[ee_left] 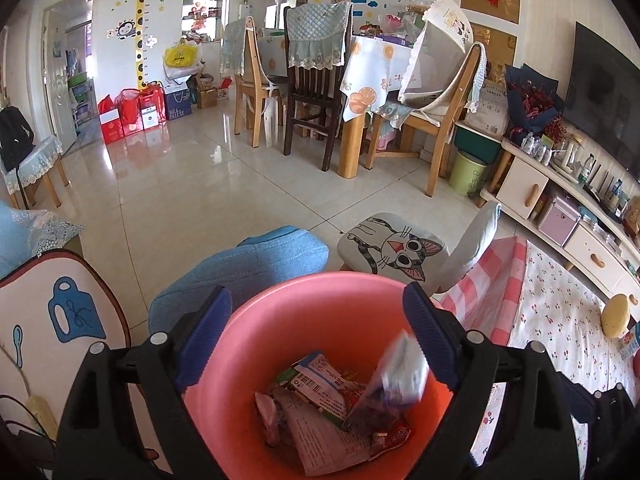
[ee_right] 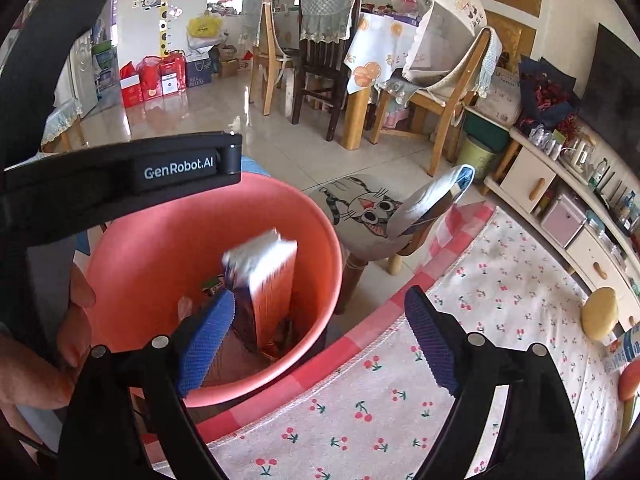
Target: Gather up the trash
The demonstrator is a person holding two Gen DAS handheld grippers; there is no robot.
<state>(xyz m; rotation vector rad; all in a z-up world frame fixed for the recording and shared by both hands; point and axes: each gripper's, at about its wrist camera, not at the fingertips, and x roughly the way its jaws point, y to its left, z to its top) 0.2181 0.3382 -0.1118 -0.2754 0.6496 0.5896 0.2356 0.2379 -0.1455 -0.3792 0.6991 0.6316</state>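
Left wrist view: left tool (ee_left: 316, 334) poised right over the pink bin (ee_left: 280, 320), both blue pads (ee_left: 206, 336) spread wide, nothing gripped. Straight down into the bin from here: a heap of trash on the bottom, namely a green-and-white carton (ee_left: 318, 386), a printed paper sheet (ee_left: 324, 440), a red wrapper (ee_left: 394, 436) and something pinkish at the left (too crumpled to identify). Blurred silver-and-purple packet (ee_left: 400, 376) loose in the bin's mouth, just beside the right pad, touching neither pad as far as can be told. Blue cushion (ee_left: 248, 268) beyond the rim, cat-face stool (ee_left: 394, 246) further back.

Right wrist view: right tool (ee_right: 320, 322) released too, pads wide apart, set off to the side with only the left pad over the bin (ee_right: 132, 248) and the right pad over the cherry-print cloth (ee_right: 500, 292). Same packet (ee_right: 264, 276) seen side-on and streaked with blur, standing nearly upright inside the bin, close to the left pad but not pinched. Bottom heap mostly hidden here, only a green scrap peeping out beside the packet. Seen only in this view: the other tool's black body (ee_right: 120, 176) with "GenRobot.AI" lettering crossing above the bin, a bare hand (ee_right: 48, 344) at the left edge, a yellowish round object (ee_right: 600, 314) on the cloth (also at the far right edge of the left view).
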